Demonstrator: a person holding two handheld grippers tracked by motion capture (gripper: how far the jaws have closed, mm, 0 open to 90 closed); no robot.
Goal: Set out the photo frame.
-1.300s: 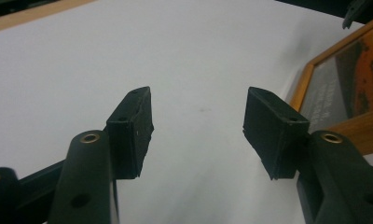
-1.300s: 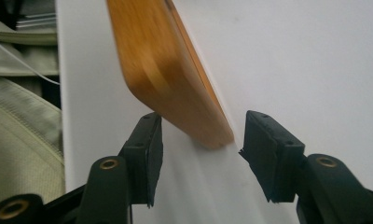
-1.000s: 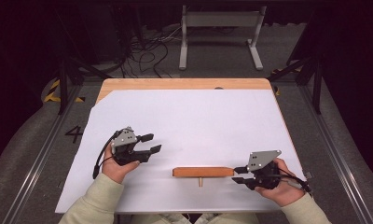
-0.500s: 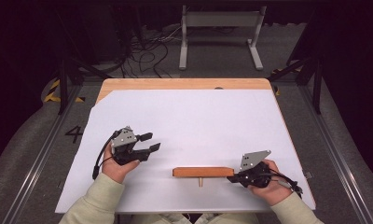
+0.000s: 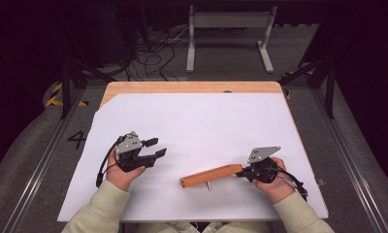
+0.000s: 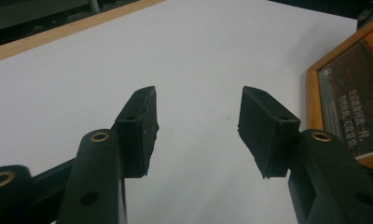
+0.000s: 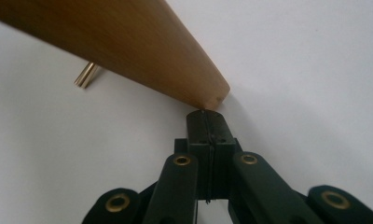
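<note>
A wooden picture frame (image 5: 211, 175) lies aslant near the front of the white sheet, a small brass peg (image 5: 208, 185) sticking out beside it. My right gripper (image 5: 240, 172) is shut, its tips against the frame's right end. In the right gripper view the closed tips (image 7: 206, 112) touch the rounded wooden corner (image 7: 128, 46), with the peg (image 7: 86, 75) behind. My left gripper (image 5: 160, 146) rests at the left, pointing right. Its jaws have just been closing a little, but they stand open with nothing between them (image 6: 198, 93). The frame (image 6: 343, 98) shows dark printed text.
The white sheet (image 5: 206, 121) covers a wooden table (image 5: 182, 87). Beyond the far edge stand a grey metal stand (image 5: 228, 22) and loose cables (image 5: 148, 48) on the floor. Metal rails run along both sides of the table.
My right gripper has shut and moved left against the frame's end. The frame, level before, now lies slanted with its right end farther away. The left hand has stayed put.
</note>
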